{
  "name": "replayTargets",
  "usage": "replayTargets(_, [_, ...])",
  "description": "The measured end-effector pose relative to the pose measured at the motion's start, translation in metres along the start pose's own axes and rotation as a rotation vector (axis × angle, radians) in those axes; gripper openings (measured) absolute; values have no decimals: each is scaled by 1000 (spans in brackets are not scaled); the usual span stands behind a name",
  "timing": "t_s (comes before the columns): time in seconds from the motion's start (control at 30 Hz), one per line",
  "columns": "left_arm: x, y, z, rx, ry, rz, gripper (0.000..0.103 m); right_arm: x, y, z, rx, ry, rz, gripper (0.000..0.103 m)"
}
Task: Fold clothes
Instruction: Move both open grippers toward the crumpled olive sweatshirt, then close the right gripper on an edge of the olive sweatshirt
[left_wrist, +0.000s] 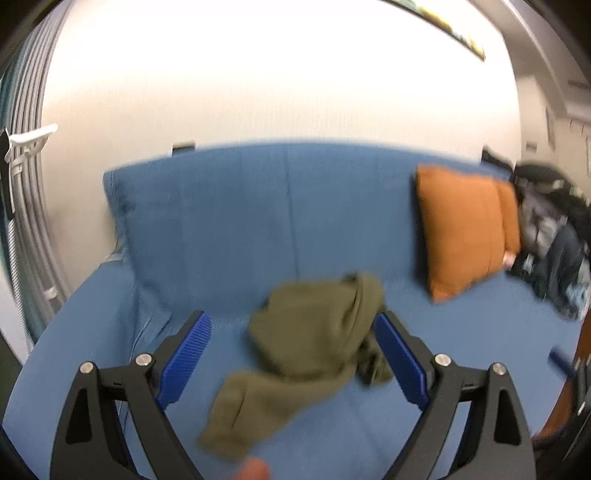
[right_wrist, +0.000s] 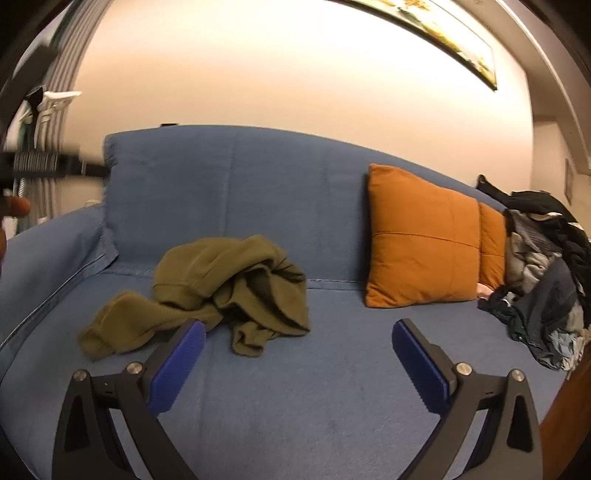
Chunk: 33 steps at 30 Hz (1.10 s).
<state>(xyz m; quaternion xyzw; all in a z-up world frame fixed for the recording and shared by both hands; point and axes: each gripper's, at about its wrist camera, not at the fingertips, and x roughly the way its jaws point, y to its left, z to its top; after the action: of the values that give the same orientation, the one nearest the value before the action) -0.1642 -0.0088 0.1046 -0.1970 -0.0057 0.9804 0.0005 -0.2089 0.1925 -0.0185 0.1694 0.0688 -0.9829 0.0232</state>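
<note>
- The right gripper (right_wrist: 297, 334) hangs over the front of the sofa seat, its black arms ending in ribbed blue fingers (right_wrist: 177, 365) spread wide with nothing between them.
- The left gripper (left_wrist: 291, 332) likewise stands with its blue ribbed fingers (left_wrist: 186, 358) fully apart; the garment shows in the gap between them, but it lies on the seat beyond and the pads do not touch it. This view is blurred.
- A fingertip of the person (left_wrist: 253, 469) shows at the bottom edge of the left wrist view.
- The olive-green garment (right_wrist: 221, 284) lies crumpled in a loose heap on the left half of the seat, near the seat's back edge, one sleeve-like part trailing toward the left arm of the sofa. The cloth looks thick, soft and matte, with deep rumpled folds and a stitched hem.
- The sofa (right_wrist: 332, 387) is covered in blue woven fabric with visible seams.
- Two orange square cushions (right_wrist: 421, 236) lean upright against the backrest on the right half, one behind the other.
- A pile of dark and grey clothes (right_wrist: 546, 280) is heaped at the sofa's right end, just beside the cushions.
- A framed picture (right_wrist: 443, 33) hangs on the pale wall above.
</note>
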Motion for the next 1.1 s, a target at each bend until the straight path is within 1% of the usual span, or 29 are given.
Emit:
replayTargets(0.03, [6,3,8,-22,-9,-12,91,3,-3,3,9,3,3,103])
replayTargets(0.1, [26,13,14,-73,-9,-12,91,12,-10,8,37,15,19,103])
replayTargets(0.2, [57,39,-1,-142,-13,82,91,35,-27,20,121,70,28,103])
replayTargets(0.3, [101,76,-20,-268,135,127,89,58,-44,49,241,69,12,103])
replayTargets(0.33, [114,86,-24,-300,179,132,85,66,-50,58,281,69,7,103])
replayTargets(0.37, [124,91,-27,-313,203,135,82,74,-55,67,316,72,9,103])
replayTargets(0.4, [133,96,-30,-324,226,135,78,86,-58,75,339,80,30,103])
replayTargets(0.47, [147,98,-41,-321,270,100,77,110,-62,87,379,95,77,103])
replayTargets(0.53, [157,91,-49,-285,320,66,74,131,-59,82,381,112,141,103])
replayTargets(0.57, [162,87,-53,-269,345,50,74,140,-53,75,369,134,153,103])
replayTargets(0.6, [167,84,-58,-271,370,23,74,154,-47,67,371,181,166,100])
replayTargets(0.63, [175,82,-66,-290,403,-15,74,169,-43,60,382,227,187,98])
replayTargets(0.67, [181,80,-73,-312,429,-36,74,183,-40,55,419,268,232,96])
replayTargets(0.73, [193,77,-86,-353,480,-74,73,203,-37,48,494,319,331,96])
replayTargets(0.77, [199,75,-92,-363,500,-75,73,210,-34,44,522,337,370,96])
replayTargets(0.8, [204,75,-96,-377,516,-76,73,215,-29,40,530,347,389,96])
replayTargets(0.9, [217,83,-102,-458,526,-75,72,227,-20,29,528,373,434,96])
replayTargets(1.0, [217,85,-98,-517,512,-50,72,243,-8,17,538,405,478,96])
replayTargets(1.1, [214,84,-92,-456,475,-28,72,263,10,6,555,458,495,96])
